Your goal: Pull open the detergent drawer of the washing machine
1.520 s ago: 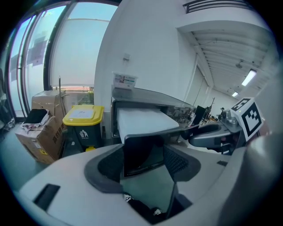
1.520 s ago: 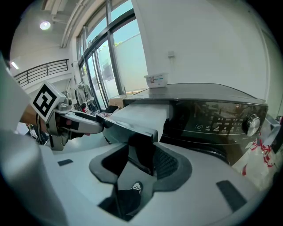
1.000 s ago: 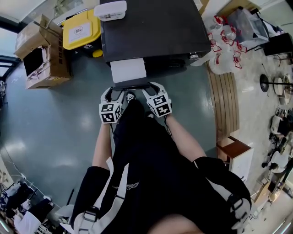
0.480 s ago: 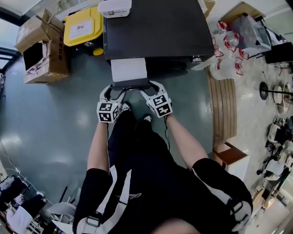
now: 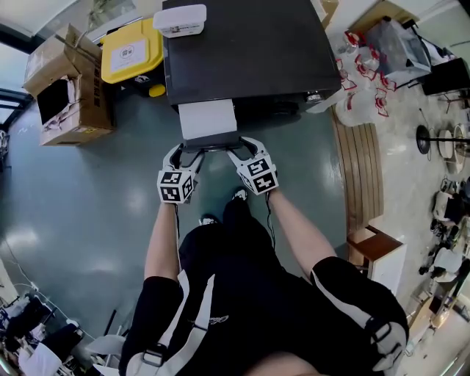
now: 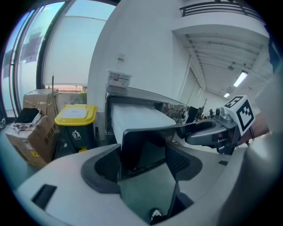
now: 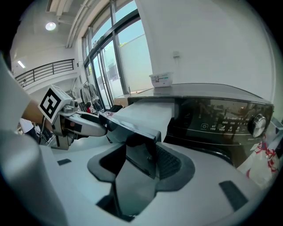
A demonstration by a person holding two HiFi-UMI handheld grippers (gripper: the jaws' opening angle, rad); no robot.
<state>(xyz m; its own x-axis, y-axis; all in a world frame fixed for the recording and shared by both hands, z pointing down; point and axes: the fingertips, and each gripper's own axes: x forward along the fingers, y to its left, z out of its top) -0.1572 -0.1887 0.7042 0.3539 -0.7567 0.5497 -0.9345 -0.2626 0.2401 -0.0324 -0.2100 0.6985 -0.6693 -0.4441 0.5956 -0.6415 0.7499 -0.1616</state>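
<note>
The dark washing machine (image 5: 242, 51) has its detergent drawer (image 5: 208, 120) pulled out toward me, a white body with a dark front panel (image 5: 211, 142). My left gripper (image 5: 183, 149) straddles the panel's left end, and my right gripper (image 5: 239, 149) straddles its right end. In the left gripper view the panel (image 6: 143, 148) stands between the left gripper's (image 6: 143, 161) jaws, which have just been opening and look loose around it. In the right gripper view the panel (image 7: 141, 154) sits between the right gripper's (image 7: 139, 161) jaws, which opened and then closed a little.
A yellow-lidded bin (image 5: 131, 48) and cardboard boxes (image 5: 62, 81) stand left of the machine. A small white box (image 5: 180, 18) lies on its top. Plastic bags (image 5: 360, 95) and a wooden bench (image 5: 360, 161) are to the right. The person's feet (image 5: 235, 198) stand just behind the grippers.
The person's legs and feet have drawn back from the drawer. Both grippers have stayed at the front panel, and the drawer looks about as far out as before.
</note>
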